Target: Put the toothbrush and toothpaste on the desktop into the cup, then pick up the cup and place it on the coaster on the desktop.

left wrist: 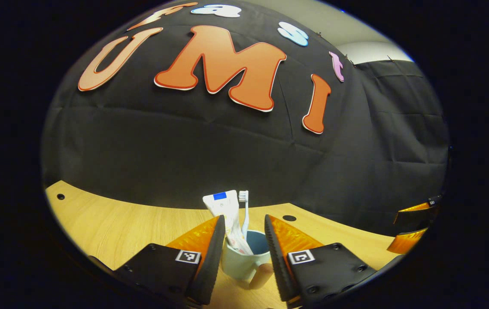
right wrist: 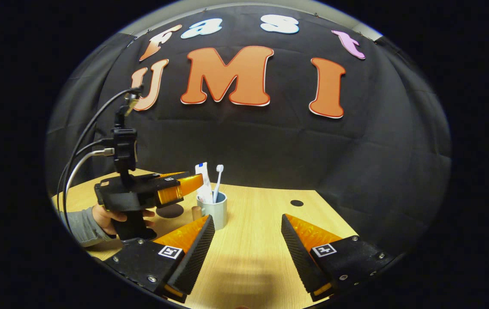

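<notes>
A pale mug (left wrist: 244, 259) with a brown handle (left wrist: 262, 274) stands on the wooden desktop (left wrist: 115, 223). In it stand upright the white toothpaste tube (left wrist: 223, 205) and the white toothbrush (left wrist: 244, 201). My left gripper (left wrist: 244, 249) is open, and the mug shows in the gap between its fingers. In the right gripper view the left gripper (right wrist: 195, 184) hovers just left of and above the mug (right wrist: 215, 211), held by a hand (right wrist: 107, 216). A dark round coaster (right wrist: 169, 210) lies under it. My right gripper (right wrist: 247, 244) is open and empty, short of the mug.
The black cloth wall rises close behind the desktop's far edge. Cable holes (right wrist: 296, 203) (left wrist: 289, 218) mark the desktop (right wrist: 253, 257). Cables (right wrist: 82, 141) trail from the left gripper's mount. The right gripper's orange fingers (left wrist: 411, 227) show at the far right of the left gripper view.
</notes>
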